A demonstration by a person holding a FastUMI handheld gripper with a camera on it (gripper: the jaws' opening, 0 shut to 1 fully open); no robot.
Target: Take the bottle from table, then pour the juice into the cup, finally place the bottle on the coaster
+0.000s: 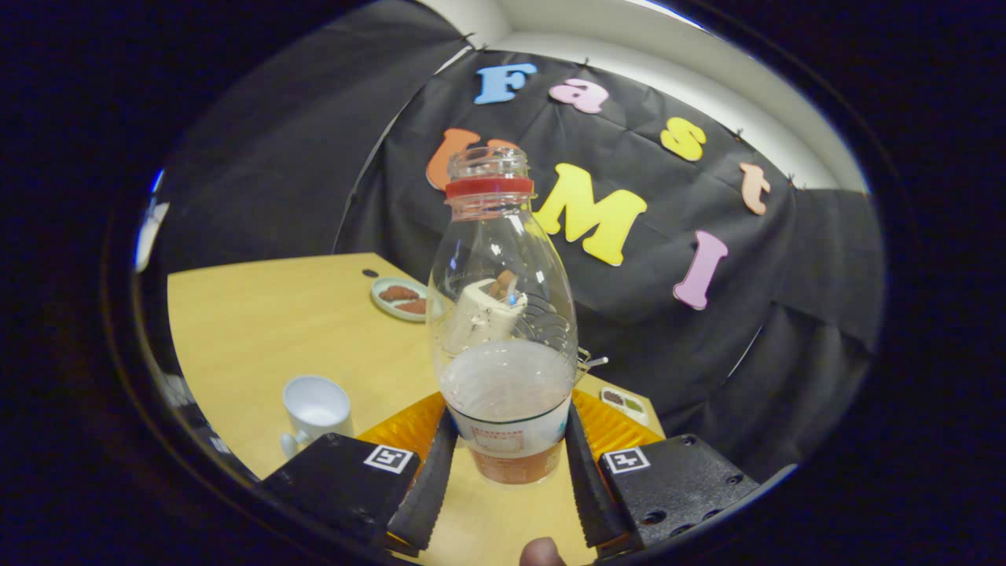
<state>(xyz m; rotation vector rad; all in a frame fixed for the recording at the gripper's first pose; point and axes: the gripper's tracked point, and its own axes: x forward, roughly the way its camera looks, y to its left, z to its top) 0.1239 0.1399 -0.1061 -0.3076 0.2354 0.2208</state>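
At frame centre the gripper [509, 472] clamps both fingers on the uncapped bottle [503, 330], held upright; the pour likely needs a slow tilt over the cup [317, 409], lower left

gripper [509, 464] | black blocks, square tag markers, screw holes | ribbed fingers [428, 487] | possibly fingertip below

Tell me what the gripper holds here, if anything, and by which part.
The gripper is shut on the clear plastic bottle with a red neck ring, both fingers pressing its labelled lower body, near the base.
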